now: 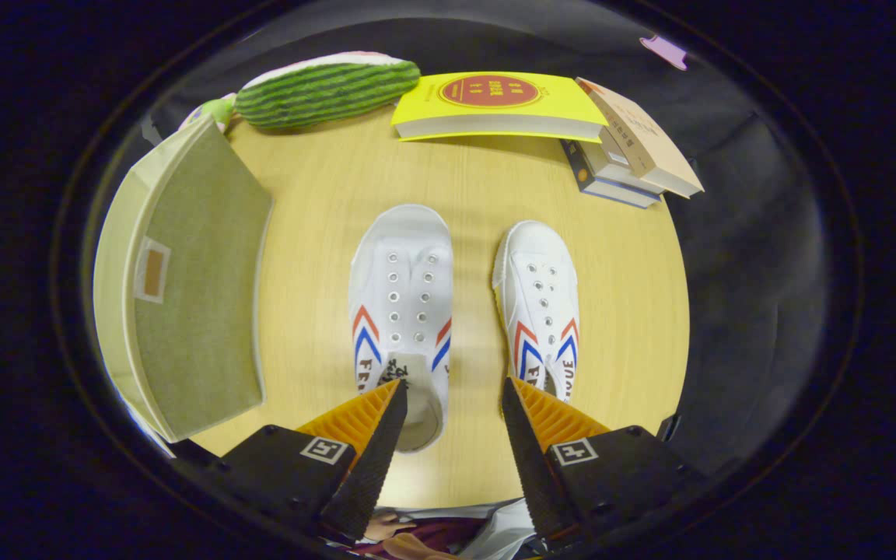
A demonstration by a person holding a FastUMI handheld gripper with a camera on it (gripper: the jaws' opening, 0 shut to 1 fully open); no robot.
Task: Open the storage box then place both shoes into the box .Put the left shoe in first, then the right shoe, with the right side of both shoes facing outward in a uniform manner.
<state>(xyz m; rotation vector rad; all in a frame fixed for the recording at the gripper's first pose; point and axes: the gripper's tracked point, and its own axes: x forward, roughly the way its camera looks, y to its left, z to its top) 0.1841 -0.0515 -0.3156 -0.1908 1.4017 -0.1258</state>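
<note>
The tool [452,393] hangs above the near edge of the desk [479,194] with its two ribbed orange-and-black fingers [374,435] spread wide and nothing held between them. Two white canvas shoes lie side by side on the light wood, toes pointing away toward the far edge. The left shoe [401,295] has its heel partly covered by the left finger, and the right shoe [539,303] has its heel tucked behind the right finger, so neither heel can be seen whole. The lettering on their sides is cut short by the fingers. At the left edge of the desk stands the storage box [183,280], beige fabric, its lid closed; its lower corner runs out of sight. Along the far edge lie a striped green plush [327,92], a yellow book [498,105] and a small stack of books [631,152] at the far right corner.
</note>
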